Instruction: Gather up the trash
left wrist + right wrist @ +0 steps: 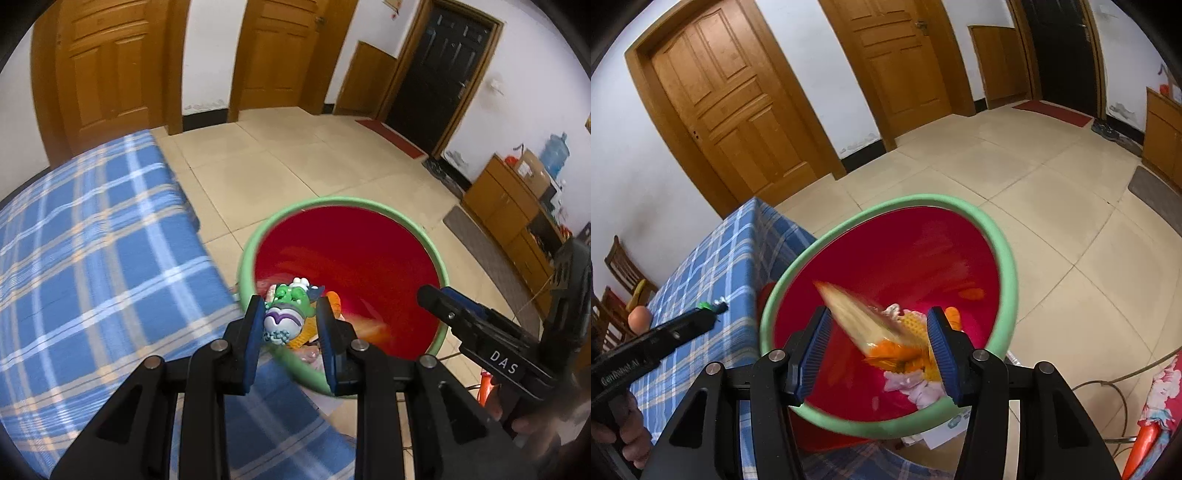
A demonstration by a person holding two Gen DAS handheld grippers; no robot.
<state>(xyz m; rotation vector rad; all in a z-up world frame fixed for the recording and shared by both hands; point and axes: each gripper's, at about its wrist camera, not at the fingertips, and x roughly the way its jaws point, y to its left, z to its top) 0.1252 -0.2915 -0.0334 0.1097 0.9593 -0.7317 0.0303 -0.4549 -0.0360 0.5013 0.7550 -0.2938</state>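
A red bin with a green rim point(436, 254) stands on the floor beside the table; it also shows in the right wrist view point(1010, 266). My left gripper point(290, 317) is shut on a small green and white toy figure point(286, 314), held over the bin's near rim. My right gripper point(879, 336) is open above the bin. A blurred yellow-orange wrapper point(871, 325) is between its fingers, falling free. Pink and orange trash point(919, 384) lies inside the bin. The right gripper also shows in the left wrist view point(428, 295).
A table with a blue plaid cloth point(92, 258) is on the left. Tiled floor point(295, 155) stretches to wooden doors point(110, 62). A wooden cabinet point(509, 206) and mat point(480, 240) are at right. Chairs point(617, 280) stand far left.
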